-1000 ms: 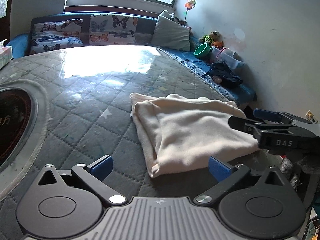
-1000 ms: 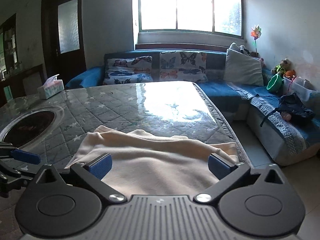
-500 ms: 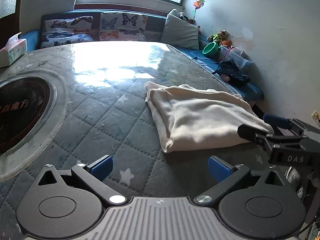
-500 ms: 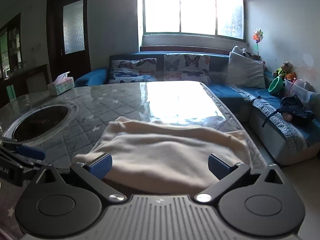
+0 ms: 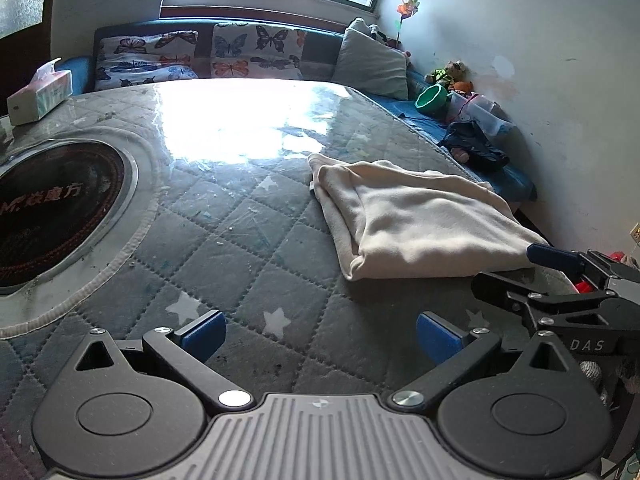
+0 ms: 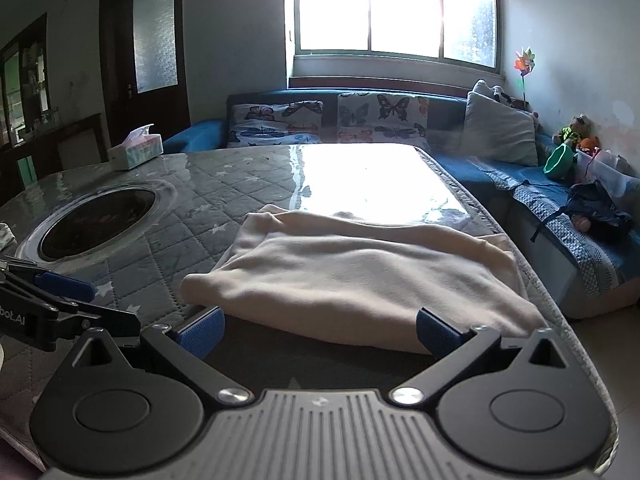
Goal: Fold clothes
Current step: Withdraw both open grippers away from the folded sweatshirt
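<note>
- Facing the near folded edge head-on, the right gripper [image 6: 318, 330] has its blue pads spread wide and grips nothing; the cloth edge sits just ahead of the pads, spanning about the gap between them.
- Left gripper [image 5: 318, 334] is also wide open and empty, over bare quilted cover, with the garment ahead and off to its right, clearly apart from its pads.
- Task item: cream fleece garment [image 5: 420, 222], already folded into a rough rectangle, lying flat on the grey star-quilted tabletop under a glossy clear sheet [image 5: 224, 240], close to the table's right edge by the blue sofa [image 6: 500, 176].
- Long axis, as I read it: runs left-right across the right wrist view, so it crosses the right gripper's pointing direction. From the left wrist view the fold's rounded corner is the nearest part.
- Right hand is the nearer one; in the left view its fingers show beside the garment's near right corner. Contact there: cannot tell.
- Judgement: next fold or a final tidy would start from the right side, left coming across to the near left corner.
- Round dark inset hob [image 5: 48, 208] sits well left, out of the way.
</note>
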Demonstrator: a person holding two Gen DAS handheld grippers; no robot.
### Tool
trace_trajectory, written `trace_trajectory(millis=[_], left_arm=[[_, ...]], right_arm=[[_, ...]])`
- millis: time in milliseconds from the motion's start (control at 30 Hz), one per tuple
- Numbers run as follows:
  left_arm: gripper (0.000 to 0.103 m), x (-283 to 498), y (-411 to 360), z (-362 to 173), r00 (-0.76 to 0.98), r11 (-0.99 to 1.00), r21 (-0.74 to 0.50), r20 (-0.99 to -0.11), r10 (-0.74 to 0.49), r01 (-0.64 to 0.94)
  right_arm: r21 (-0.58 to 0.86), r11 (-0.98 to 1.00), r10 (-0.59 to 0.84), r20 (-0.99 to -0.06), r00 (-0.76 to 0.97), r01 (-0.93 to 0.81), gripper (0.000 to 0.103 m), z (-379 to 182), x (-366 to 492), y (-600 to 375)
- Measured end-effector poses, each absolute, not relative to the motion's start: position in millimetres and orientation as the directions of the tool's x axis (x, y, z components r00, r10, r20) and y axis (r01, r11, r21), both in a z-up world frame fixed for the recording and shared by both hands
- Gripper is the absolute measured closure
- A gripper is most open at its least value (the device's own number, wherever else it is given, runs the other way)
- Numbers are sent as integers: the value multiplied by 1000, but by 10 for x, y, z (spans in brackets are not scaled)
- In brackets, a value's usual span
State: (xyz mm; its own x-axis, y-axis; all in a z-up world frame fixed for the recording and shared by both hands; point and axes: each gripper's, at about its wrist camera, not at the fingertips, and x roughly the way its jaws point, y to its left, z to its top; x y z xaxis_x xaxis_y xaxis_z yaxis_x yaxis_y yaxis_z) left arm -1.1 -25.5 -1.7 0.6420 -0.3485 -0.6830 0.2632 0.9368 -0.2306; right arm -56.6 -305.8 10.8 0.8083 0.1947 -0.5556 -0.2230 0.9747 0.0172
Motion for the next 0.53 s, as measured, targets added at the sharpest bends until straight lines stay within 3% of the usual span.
trace_trajectory(millis=[533], left_arm=[[0,-89,-251,16,649,941,-222,-682,-337,255]], right_arm=[[15,968,217,-557,802,-251,0,115,-692,-2983]])
